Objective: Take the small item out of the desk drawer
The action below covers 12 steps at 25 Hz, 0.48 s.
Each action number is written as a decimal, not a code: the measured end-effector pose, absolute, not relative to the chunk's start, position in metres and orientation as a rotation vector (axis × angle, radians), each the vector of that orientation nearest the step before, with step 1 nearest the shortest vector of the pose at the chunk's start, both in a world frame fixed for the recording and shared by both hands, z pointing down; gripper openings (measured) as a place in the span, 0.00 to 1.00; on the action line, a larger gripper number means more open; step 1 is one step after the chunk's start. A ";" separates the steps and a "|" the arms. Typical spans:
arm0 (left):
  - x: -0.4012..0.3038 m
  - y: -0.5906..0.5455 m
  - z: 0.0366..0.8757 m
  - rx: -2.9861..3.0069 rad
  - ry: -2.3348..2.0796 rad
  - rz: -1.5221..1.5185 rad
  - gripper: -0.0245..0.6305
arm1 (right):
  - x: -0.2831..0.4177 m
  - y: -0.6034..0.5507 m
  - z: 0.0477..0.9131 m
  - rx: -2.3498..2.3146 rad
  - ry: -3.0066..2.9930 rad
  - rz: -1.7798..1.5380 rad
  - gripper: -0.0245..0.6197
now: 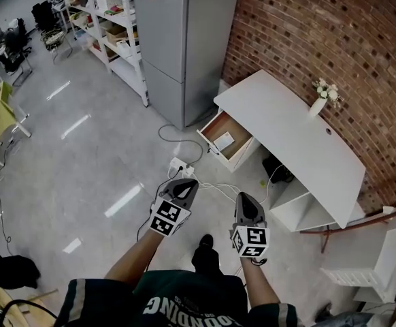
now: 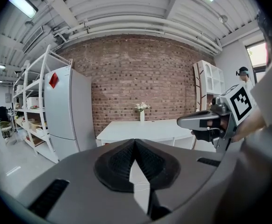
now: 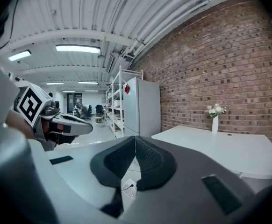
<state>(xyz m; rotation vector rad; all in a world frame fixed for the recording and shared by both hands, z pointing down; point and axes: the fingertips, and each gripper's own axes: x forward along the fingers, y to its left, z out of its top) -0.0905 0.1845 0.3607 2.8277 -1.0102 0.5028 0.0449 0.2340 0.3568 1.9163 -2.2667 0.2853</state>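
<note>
The white desk (image 1: 300, 142) stands along the brick wall. Its wooden drawer (image 1: 220, 125) is pulled open at the left end, and a small white flat item (image 1: 224, 141) lies inside. Both grippers hang in the air well short of the drawer, over the floor. My left gripper (image 1: 186, 185) is shut with nothing in it; its pads (image 2: 122, 164) meet in the left gripper view. My right gripper (image 1: 246, 200) is also shut and empty, its pads (image 3: 147, 160) touching. Each gripper shows in the other's view: the right gripper (image 2: 204, 121), the left gripper (image 3: 73, 124).
A grey fridge (image 1: 184, 39) stands left of the desk, with white shelving (image 1: 113, 26) beyond it. A power strip and cables (image 1: 179, 167) lie on the floor below the drawer. A vase of flowers (image 1: 318, 105) sits on the desk. A white rack (image 1: 378, 257) stands lower right.
</note>
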 end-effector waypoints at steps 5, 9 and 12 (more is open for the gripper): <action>-0.085 0.137 0.358 2.778 -1.055 0.503 0.06 | 0.050 0.184 0.356 1.859 -2.278 0.293 0.08; -0.081 0.111 0.363 2.743 -1.087 0.501 0.06 | 0.054 0.151 0.358 1.813 -2.298 0.293 0.07; -0.077 0.093 0.368 2.727 -1.105 0.493 0.06 | 0.058 0.132 0.359 1.799 -2.311 0.299 0.07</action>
